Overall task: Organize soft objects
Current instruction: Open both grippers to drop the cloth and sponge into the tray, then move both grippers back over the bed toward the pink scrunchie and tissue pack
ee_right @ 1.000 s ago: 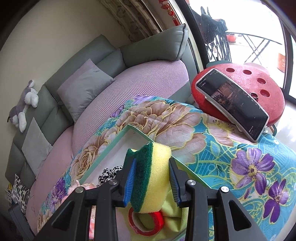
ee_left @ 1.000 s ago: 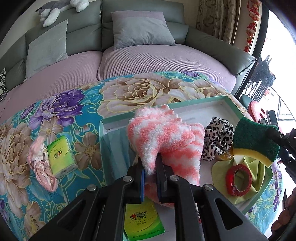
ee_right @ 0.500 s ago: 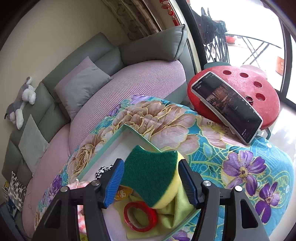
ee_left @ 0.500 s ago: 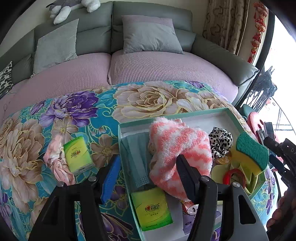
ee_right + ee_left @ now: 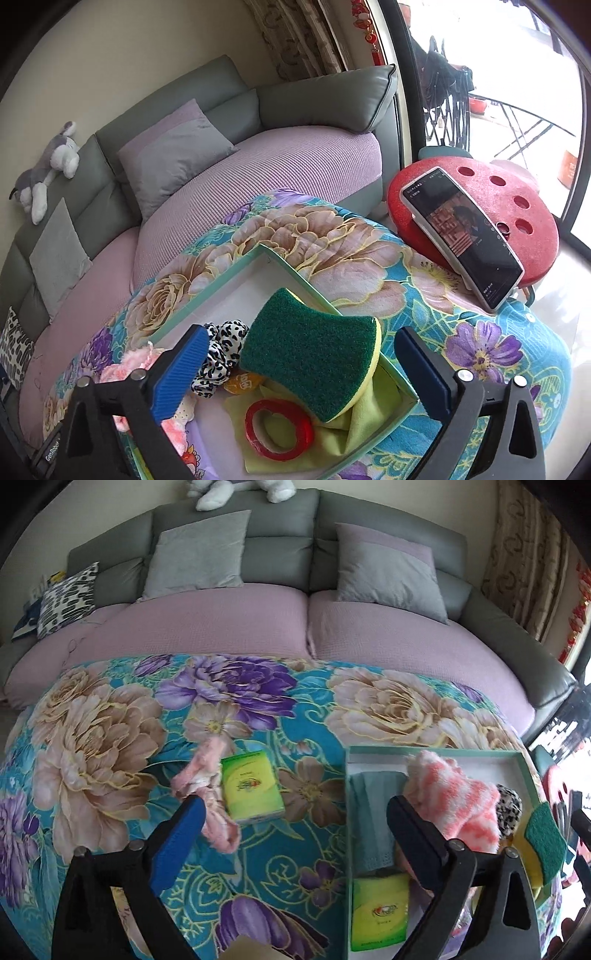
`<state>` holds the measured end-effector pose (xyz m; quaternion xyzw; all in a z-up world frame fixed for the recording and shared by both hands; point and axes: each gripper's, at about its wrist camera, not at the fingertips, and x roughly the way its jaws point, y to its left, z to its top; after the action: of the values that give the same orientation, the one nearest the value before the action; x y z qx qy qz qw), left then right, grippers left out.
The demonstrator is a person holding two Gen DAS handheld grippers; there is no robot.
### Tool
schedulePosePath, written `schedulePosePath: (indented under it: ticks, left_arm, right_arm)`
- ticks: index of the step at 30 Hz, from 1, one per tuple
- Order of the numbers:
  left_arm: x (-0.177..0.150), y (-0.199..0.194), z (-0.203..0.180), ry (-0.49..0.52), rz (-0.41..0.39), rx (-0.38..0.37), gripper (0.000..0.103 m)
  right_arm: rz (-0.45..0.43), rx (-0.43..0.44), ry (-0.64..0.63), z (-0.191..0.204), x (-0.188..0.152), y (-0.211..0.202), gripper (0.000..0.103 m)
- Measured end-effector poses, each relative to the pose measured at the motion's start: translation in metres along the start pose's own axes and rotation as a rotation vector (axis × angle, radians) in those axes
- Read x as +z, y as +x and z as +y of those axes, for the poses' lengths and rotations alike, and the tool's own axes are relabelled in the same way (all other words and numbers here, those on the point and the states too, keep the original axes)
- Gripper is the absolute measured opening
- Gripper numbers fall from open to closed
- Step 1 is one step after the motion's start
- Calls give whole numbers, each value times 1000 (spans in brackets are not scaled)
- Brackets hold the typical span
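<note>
Lying in the box [image 5: 280, 264], the sponge [image 5: 314, 354] and fluffy sock [image 5: 454, 801] are released; both the left gripper [image 5: 295, 821] and right gripper [image 5: 299, 354] have just been opening, jaws wide.

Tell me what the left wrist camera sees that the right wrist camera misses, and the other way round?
Only the left wrist view shows the green tissue pack lying on the floral cloth beside a pink sock, and a second green pack inside the box.

Only the right wrist view shows the phone leaning on the red stool, and the red tape ring.

Both show the teal box, the green and yellow sponge, the leopard scrunchie, the fluffy pink sock and the sofa.
</note>
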<state>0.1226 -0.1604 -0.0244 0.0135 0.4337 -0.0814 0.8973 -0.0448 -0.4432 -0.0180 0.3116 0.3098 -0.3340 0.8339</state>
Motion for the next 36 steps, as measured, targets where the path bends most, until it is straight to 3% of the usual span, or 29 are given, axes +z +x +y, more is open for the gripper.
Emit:
schedulePosePath:
  ticks: [7,14,29,36]
  left_arm:
    - [5,2,40,-129,-10,127,100]
    - [7,1,69,-225,-1,180,100]
    - [17,-16,112,-291,-25,240,100]
    - [20,-19,134,-305,-19,232,100]
  right_arm:
    - [2,-41,-88,20,-4,-3,103]
    - [-17,-76,-177,47,-10,-19,103]
    - [-10,24,-338,119,-39,-35,103]
    - [19,73,-367,148,-54,-30,103]
